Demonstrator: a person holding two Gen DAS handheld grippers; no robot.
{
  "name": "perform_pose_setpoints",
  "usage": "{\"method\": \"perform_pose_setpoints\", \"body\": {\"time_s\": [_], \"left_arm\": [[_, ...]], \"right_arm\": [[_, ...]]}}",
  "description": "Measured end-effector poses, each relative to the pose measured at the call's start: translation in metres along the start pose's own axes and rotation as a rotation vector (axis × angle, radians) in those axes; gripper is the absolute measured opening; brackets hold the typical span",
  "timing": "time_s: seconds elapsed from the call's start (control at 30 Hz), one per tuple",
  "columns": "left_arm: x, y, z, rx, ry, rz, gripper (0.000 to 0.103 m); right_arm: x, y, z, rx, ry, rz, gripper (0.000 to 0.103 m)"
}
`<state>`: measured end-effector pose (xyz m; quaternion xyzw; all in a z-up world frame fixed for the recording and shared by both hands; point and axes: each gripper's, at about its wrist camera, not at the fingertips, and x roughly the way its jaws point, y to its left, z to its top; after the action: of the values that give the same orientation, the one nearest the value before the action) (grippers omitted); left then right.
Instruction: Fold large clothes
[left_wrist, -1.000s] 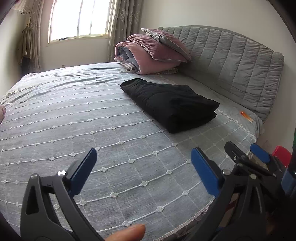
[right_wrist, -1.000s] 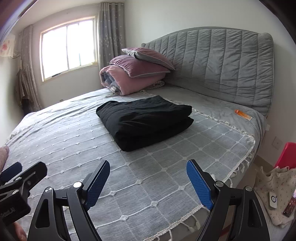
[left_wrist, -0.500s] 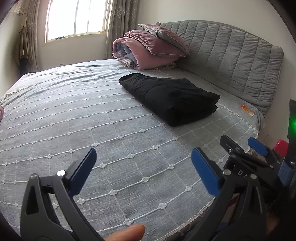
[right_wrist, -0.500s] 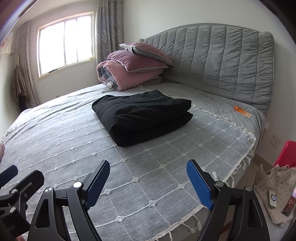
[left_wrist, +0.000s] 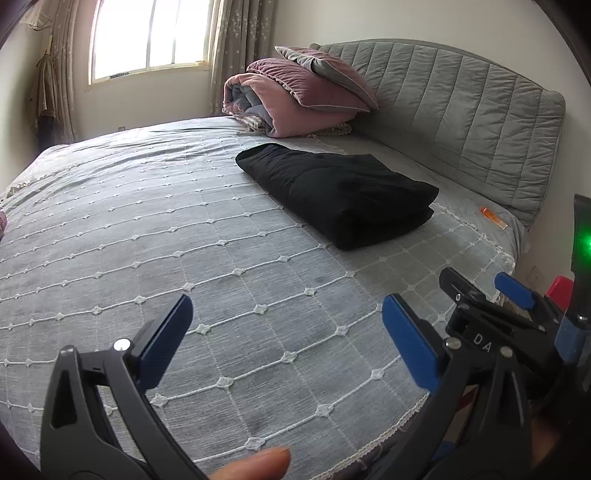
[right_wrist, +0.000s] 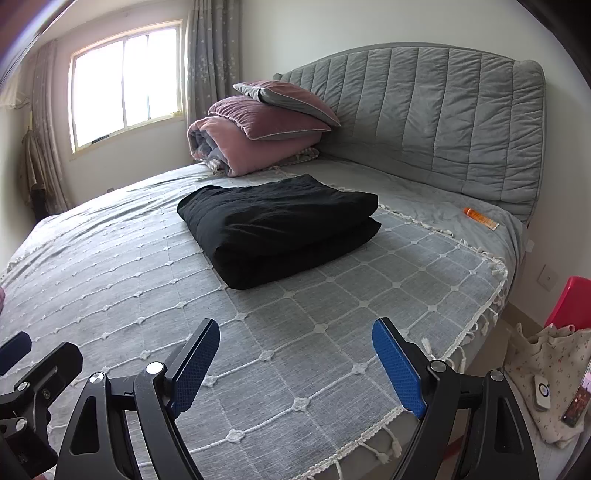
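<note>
Black garment (right_wrist: 277, 232) lies folded in a neat stack mid-bed (right_wrist: 332, 332), near pillows (right_wrist: 269, 122) — fold looks done. Left hand-held gripper (left_wrist: 288, 343) & right hand-held gripper (right_wrist: 295, 365) both wide apart, holding nothing — prob. nothing left.

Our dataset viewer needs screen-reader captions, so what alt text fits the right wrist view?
A folded black garment lies on a grey bedspread with a white grid pattern, ahead of the open, empty right gripper with blue-padded fingers. Behind it, pink pillows and a rolled pink quilt sit by the grey quilted headboard.
</note>
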<state>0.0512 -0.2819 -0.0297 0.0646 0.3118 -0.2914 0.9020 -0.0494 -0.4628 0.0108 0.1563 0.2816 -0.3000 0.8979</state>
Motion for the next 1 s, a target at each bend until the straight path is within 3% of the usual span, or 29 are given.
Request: {"method": "perform_pose_setpoints", "body": {"time_s": [1.0], "left_arm": [[-0.0006, -0.0007, -0.0012, -0.004, 0.002, -0.016, 0.102]], "right_arm": [[0.0026, 0.0004, -0.0003, -0.006, 0.010, -0.017, 0.086]]}}
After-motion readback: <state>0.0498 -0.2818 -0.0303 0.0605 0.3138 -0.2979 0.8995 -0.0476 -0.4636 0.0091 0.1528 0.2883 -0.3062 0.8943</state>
